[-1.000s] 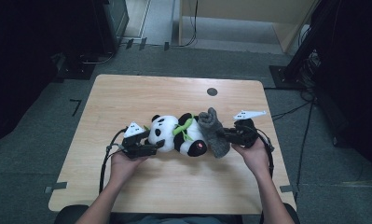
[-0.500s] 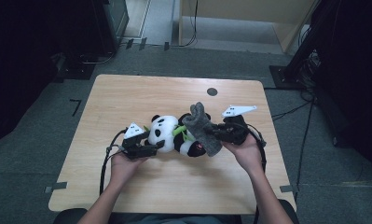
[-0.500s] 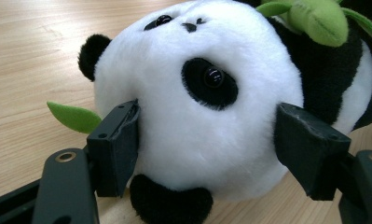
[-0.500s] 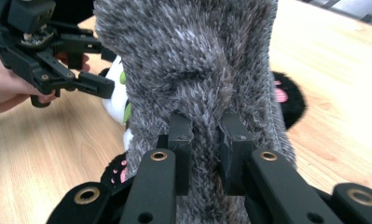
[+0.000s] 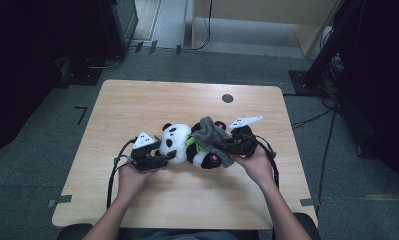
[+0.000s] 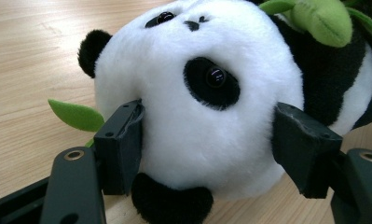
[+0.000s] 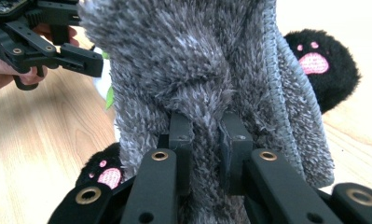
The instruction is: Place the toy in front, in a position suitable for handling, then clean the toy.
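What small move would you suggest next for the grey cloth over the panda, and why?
Probably draw the grey cloth further across the panda: the right gripper is shut on a fold of it, the left gripper brackets the head, and the feet lie uncovered.

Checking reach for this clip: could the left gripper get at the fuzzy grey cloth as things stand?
Probably not directly: the left gripper has its jaws around the plush panda's white head, and the fuzzy grey cloth lies beyond, pinched by the right gripper.

Right gripper (image 7: 206,140) pinching grey fuzzy cloth (image 7: 207,60); black plush paws (image 7: 321,67) behind, probably panda's.
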`<state>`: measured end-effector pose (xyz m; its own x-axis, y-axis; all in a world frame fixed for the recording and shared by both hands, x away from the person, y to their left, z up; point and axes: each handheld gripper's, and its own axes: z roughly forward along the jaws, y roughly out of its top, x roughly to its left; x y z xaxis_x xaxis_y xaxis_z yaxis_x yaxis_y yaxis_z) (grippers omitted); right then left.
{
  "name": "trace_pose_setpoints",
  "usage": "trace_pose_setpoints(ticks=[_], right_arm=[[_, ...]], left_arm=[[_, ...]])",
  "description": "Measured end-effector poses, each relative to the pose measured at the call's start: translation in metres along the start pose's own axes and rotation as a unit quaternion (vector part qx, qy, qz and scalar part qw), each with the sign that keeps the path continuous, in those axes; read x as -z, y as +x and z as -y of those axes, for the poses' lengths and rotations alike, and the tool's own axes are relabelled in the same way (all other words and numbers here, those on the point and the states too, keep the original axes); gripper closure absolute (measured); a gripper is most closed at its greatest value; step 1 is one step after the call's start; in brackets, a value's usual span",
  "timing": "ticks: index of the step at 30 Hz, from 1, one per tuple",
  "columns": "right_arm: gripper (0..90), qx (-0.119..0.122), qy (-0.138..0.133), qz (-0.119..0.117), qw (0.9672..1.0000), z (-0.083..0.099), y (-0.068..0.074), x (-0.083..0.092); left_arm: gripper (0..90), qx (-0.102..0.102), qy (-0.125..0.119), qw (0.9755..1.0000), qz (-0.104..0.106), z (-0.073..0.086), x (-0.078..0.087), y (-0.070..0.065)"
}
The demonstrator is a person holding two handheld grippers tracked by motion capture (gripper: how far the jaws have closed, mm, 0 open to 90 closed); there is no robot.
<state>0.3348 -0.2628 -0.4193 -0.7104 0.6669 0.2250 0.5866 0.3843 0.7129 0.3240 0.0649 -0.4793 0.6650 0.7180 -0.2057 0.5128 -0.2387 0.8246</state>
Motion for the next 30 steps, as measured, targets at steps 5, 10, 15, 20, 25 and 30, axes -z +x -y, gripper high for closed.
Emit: trace_pose_setpoints(ticks=[5, 10, 15, 20, 25, 30], right_arm=[[79.7, -0.004, 0.008, 0.005, 0.9999, 0.007, -0.004, 0.000], [79.9, -0.015, 0.019, 0.005, 0.9997, 0.015, -0.013, 0.000], [80.0, -0.017, 0.038, 0.024, 0.9988, 0.021, -0.020, -0.002], [79.9, -0.025, 0.048, 0.033, 0.9980, 0.026, -0.027, -0.002], [79.9, -0.033, 0.056, 0.044, 0.9969, 0.032, -0.033, 0.000], [79.8, -0.047, 0.048, 0.056, 0.9962, 0.036, -0.038, 0.012]], left_arm=[[30.3, -0.001, 0.000, 1.0000, -0.001, 0.000, 0.000, 0.000], [30.3, 0.001, 0.000, 1.0000, 0.001, 0.000, 0.000, 0.000], [30.3, 0.005, -0.002, 1.0000, 0.003, 0.000, 0.000, 0.001], [30.4, 0.005, -0.002, 1.0000, 0.003, -0.001, 0.000, 0.002], [32.7, 0.012, 0.001, 0.9999, 0.000, -0.004, 0.000, 0.002], [36.4, 0.017, 0.008, 0.9998, 0.004, -0.007, 0.000, 0.004]])
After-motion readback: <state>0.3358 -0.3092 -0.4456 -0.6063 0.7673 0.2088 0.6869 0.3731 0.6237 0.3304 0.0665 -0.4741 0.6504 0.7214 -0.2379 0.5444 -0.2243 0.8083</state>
